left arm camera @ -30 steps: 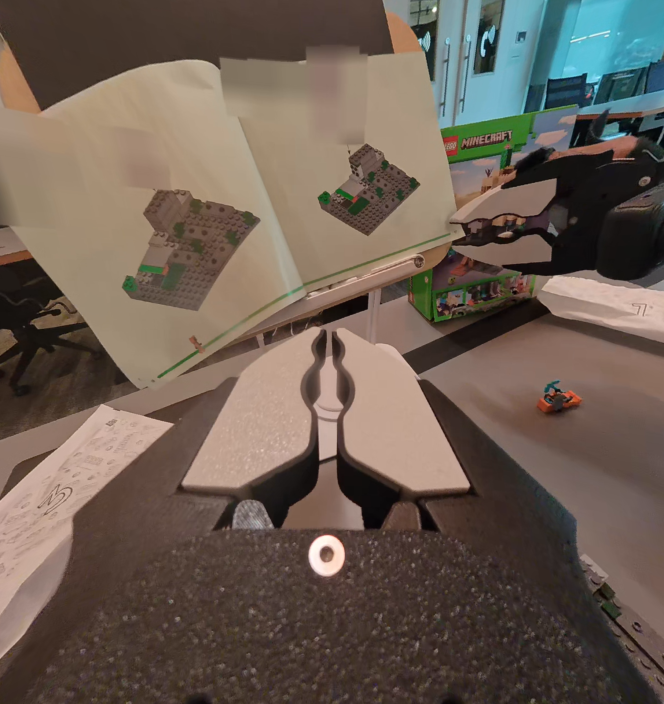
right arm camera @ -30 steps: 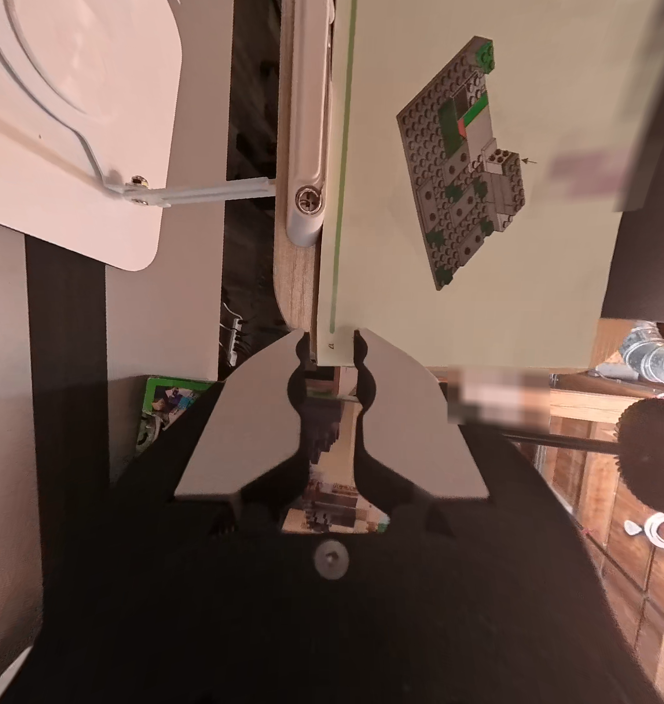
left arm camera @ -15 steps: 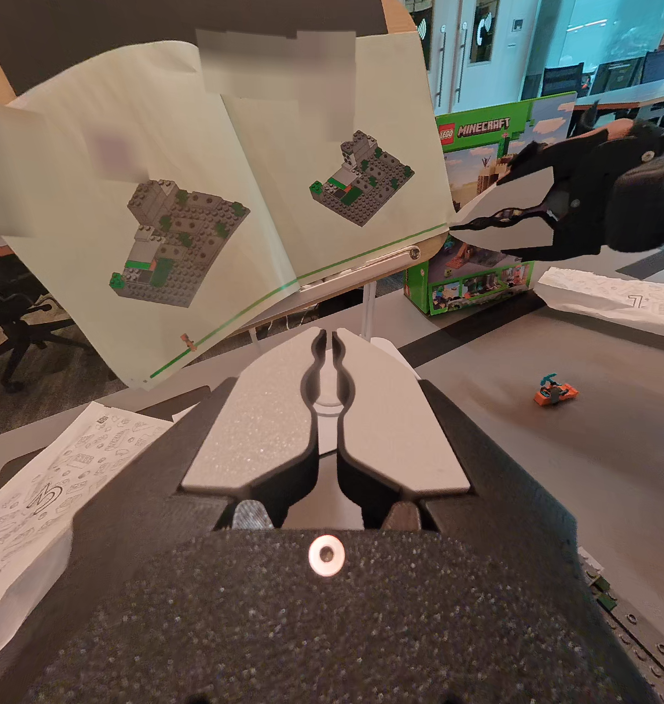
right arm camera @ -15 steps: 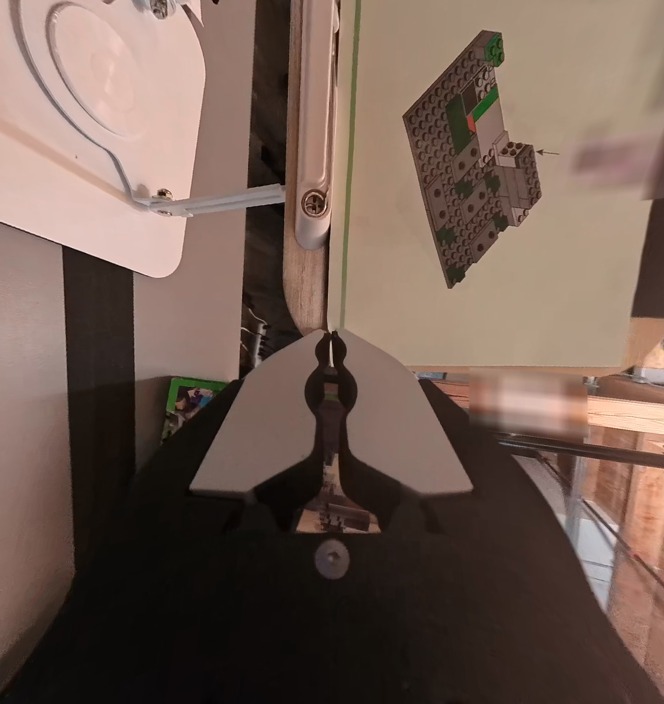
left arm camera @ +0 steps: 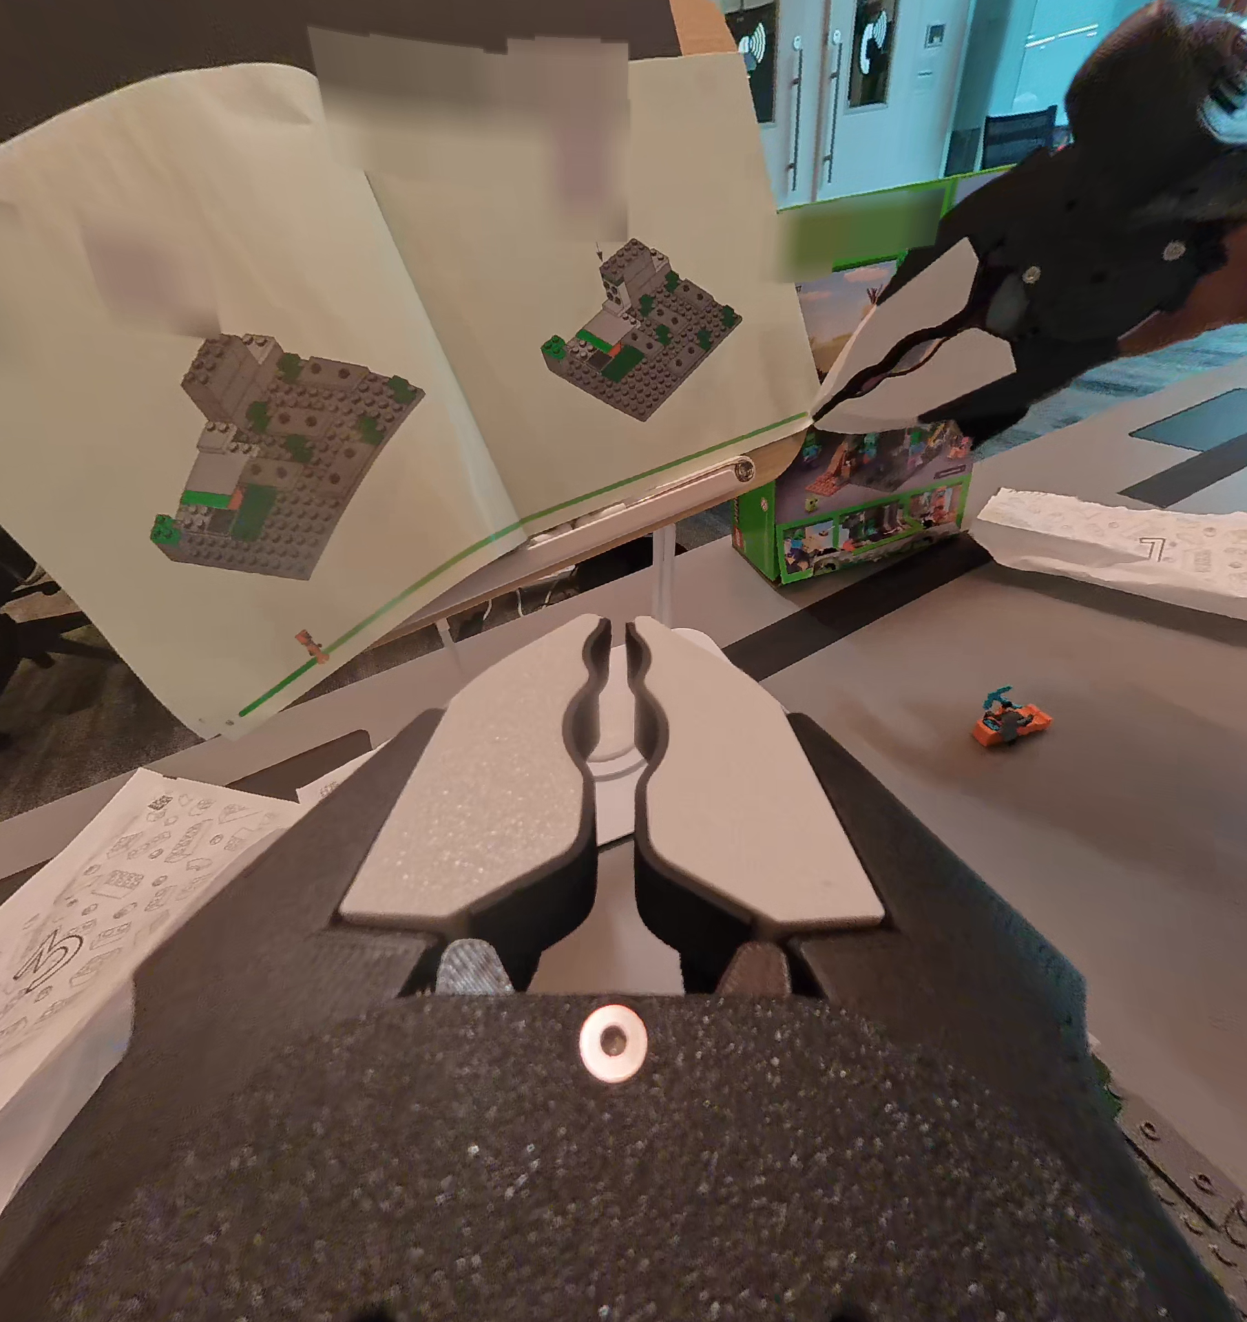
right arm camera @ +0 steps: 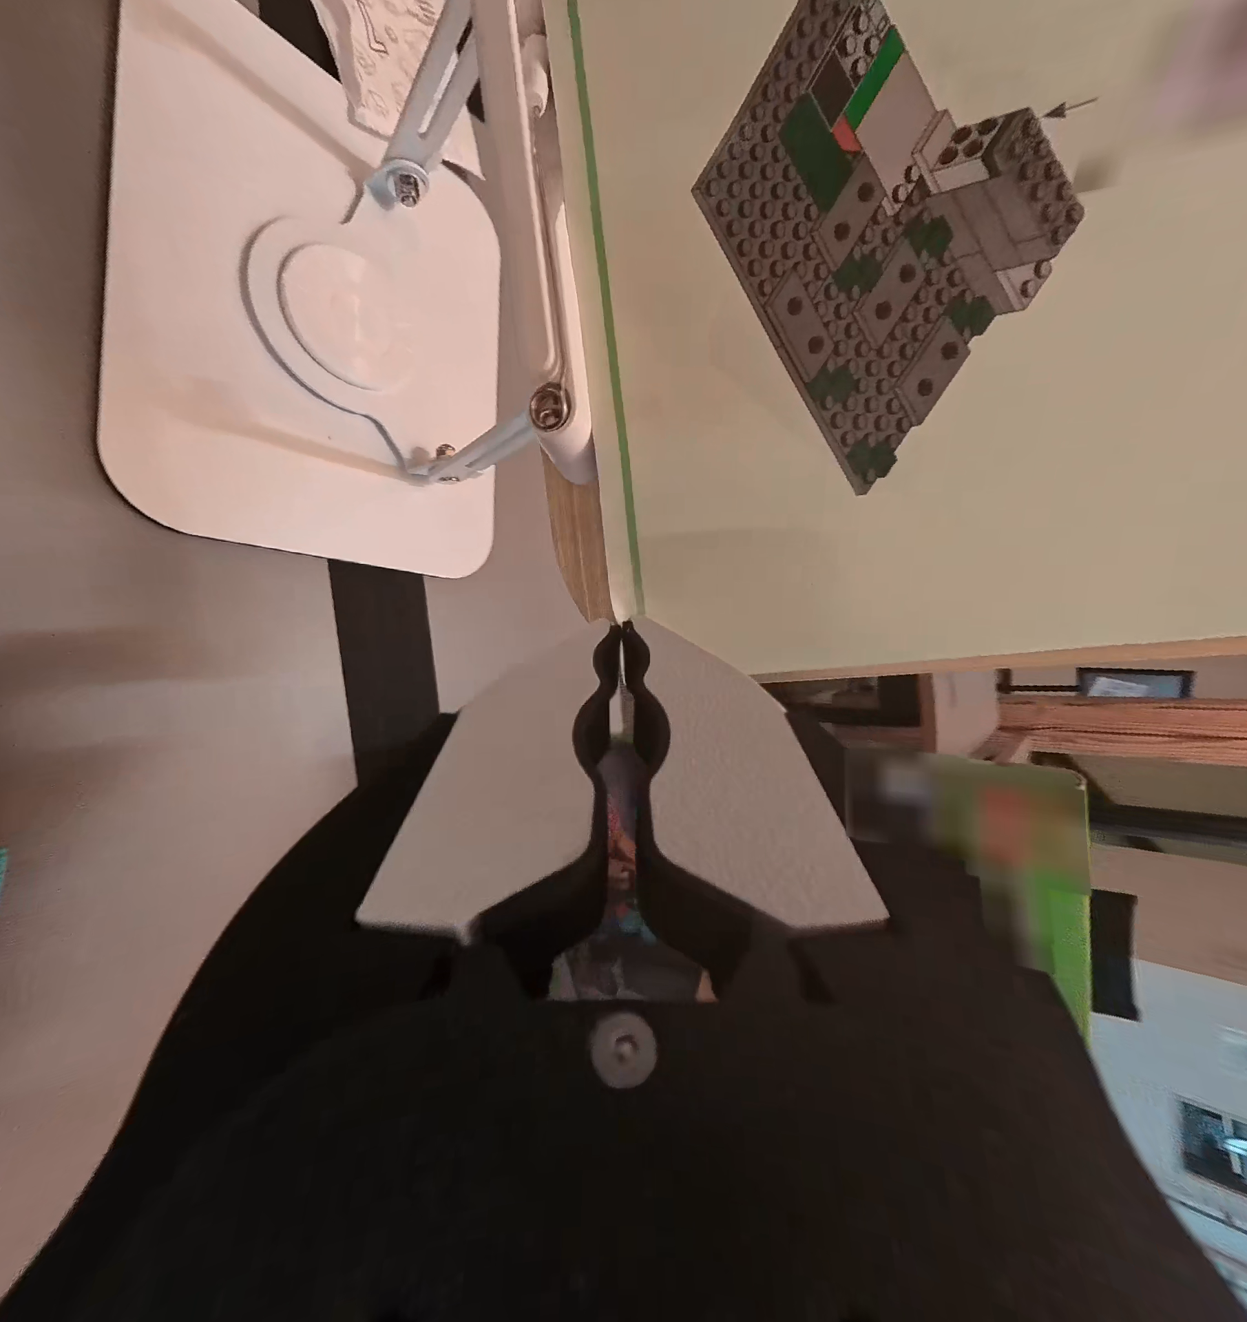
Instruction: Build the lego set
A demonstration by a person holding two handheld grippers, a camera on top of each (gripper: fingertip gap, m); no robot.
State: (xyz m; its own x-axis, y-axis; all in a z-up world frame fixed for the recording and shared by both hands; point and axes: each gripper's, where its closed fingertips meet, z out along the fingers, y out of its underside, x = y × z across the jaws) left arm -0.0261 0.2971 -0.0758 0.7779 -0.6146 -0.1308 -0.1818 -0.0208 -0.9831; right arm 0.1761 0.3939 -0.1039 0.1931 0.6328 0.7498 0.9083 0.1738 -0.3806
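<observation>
The right gripper point(right arm camera: 621, 628) pinches the instruction booklet's point(left arm camera: 606, 214) lower corner edge; the left gripper point(left arm camera: 618, 626), nearly pressed together and empty, hovers over bare tabletop point(left arm camera: 1035, 858).

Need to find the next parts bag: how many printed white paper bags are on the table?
2 visible. One white paper bag lies at the near left beside the left tool; the other lies far right, near the green box. Others may be hidden.

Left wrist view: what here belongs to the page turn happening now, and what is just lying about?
In use:
right gripper, shut on the page corner
instruction booklet
book stand

Lying about:
left gripper
orange toy piece
green box
paper bags
</observation>
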